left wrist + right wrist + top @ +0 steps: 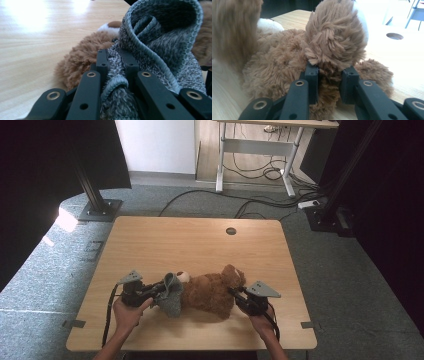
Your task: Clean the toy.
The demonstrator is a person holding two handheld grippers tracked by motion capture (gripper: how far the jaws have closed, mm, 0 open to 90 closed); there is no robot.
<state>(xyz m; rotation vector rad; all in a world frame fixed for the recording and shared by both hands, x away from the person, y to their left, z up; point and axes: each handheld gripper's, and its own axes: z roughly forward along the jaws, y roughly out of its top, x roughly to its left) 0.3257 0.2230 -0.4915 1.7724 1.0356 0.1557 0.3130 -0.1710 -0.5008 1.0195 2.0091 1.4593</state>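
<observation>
On the left, our left tongs (159,291) are clamped on the rim of a grey knitted garment (171,295); in the left gripper view its ribbed hem (113,83) bunches up between the jaws. We judge this knit light, stretchy and limp, so it should be held by the thicker hem, where the weave won't slip or pull thin. Just beside it, partly under the knit, the brown teddy bear (210,292) lies on its side near the front of the counter (200,242). It looks soft, light and squashy, with long fur that could slide under a shallow pinch. On the right, our right tongs (237,295) are closed on a plush limb (329,75), a sound place to hold, gripping stuffing rather than fur alone.
</observation>
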